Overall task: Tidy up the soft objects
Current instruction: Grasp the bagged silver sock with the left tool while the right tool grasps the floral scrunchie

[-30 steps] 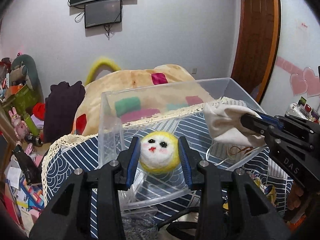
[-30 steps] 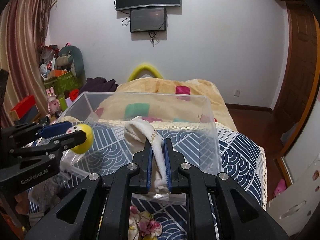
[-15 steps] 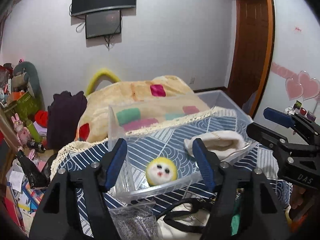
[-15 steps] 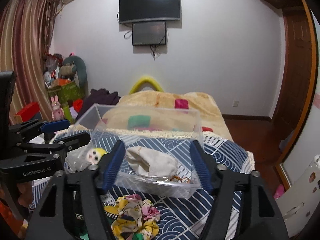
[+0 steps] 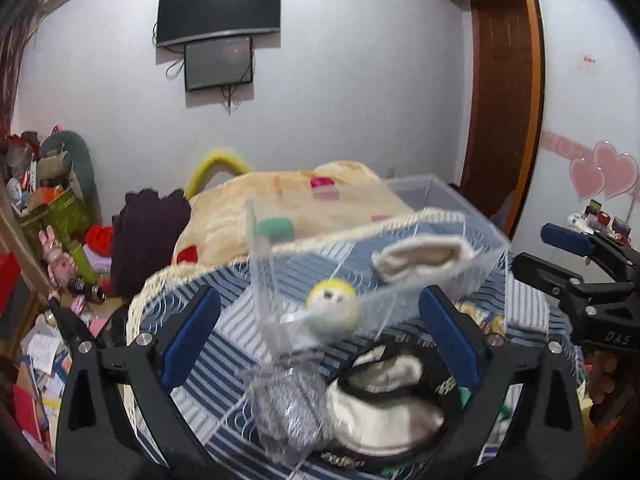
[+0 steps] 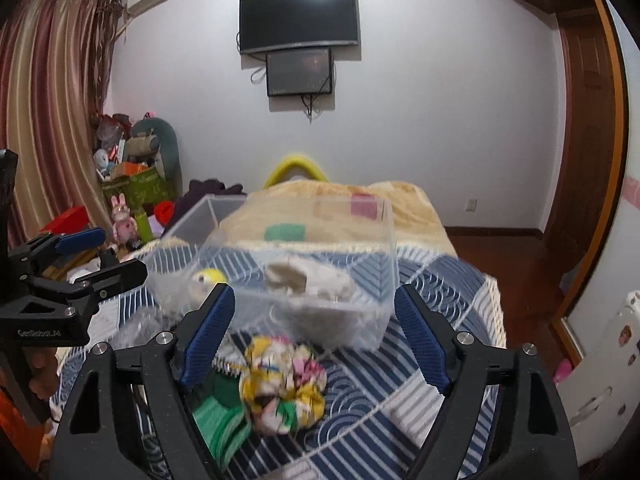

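Observation:
A clear plastic bin [image 5: 472,276] [image 6: 368,320] stands on the blue patterned bed. Inside it lie a yellow plush ball with a face [image 5: 332,308] [image 6: 206,278] and a cream cloth pouch [image 5: 424,258] [image 6: 312,280]. My left gripper [image 5: 320,340] is open and empty, in front of the bin above a silver scrunchie [image 5: 288,412] and a cream and black soft item [image 5: 384,404]. My right gripper [image 6: 316,336] is open and empty, above a floral scrunchie [image 6: 284,388] and a green cloth [image 6: 218,420].
A beige blanket [image 6: 332,204] covers the far part of the bed. Toys and boxes [image 6: 132,176] crowd the left wall. A dark garment [image 5: 148,228] lies at the bed's left. A wooden door [image 5: 508,92] is at the right. Each gripper shows in the other's view.
Both grippers opened and let go of the plush ball and the cream pouch into the bin, then drew back toward me. The loose items in front of the bin came into view.

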The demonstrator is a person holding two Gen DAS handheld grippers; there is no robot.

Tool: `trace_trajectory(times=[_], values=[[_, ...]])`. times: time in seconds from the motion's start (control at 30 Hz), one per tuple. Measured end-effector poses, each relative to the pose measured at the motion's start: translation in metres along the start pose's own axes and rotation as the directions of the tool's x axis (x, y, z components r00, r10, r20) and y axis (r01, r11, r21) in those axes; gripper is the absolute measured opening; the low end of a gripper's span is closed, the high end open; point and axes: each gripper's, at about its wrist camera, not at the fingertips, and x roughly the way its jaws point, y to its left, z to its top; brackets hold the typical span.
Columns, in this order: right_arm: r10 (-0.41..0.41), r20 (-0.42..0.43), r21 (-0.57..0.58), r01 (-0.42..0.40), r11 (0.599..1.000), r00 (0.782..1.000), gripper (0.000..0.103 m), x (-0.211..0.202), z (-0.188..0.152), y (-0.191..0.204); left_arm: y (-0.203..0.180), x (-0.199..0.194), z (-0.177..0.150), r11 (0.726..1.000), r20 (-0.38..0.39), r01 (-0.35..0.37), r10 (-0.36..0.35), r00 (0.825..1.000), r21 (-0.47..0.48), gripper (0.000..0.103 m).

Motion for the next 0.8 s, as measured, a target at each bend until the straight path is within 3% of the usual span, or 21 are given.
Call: trace_trajectory(times=[0.3, 0.47, 0.73, 0.8], values=[[0.023, -0.12, 0.008, -0.022, 1.0, 0.993, 0.078, 0.019, -0.037, 0.005, 0.017, 0.025, -0.043, 0.997, -0.114, -0.053, 0.046, 0.992, -0.053, 0.101], [0.03, -0.16, 0.028, -0.026, 0.999, 0.987, 0.047, 0.027, -0.042, -0.001, 0.033, 0.036, -0.062, 0.992, -0.163, -0.102, 0.088, 0.983, -0.077, 0.101], [0.061, -0.2, 0.072, -0.047, 0.996, 0.978, 0.044, 0.031, -0.054, -0.01, 0.051, 0.05, -0.08, 0.982, -0.211, -0.051, 0.012, 0.977, -0.18, 0.101], [0.063, -0.206, 0.074, -0.049, 0.996, 0.976, 0.033, 0.033, -0.056, -0.009, 0.053, 0.051, -0.082, 0.981, -0.21, -0.039, -0.002, 0.978, -0.19, 0.099]])
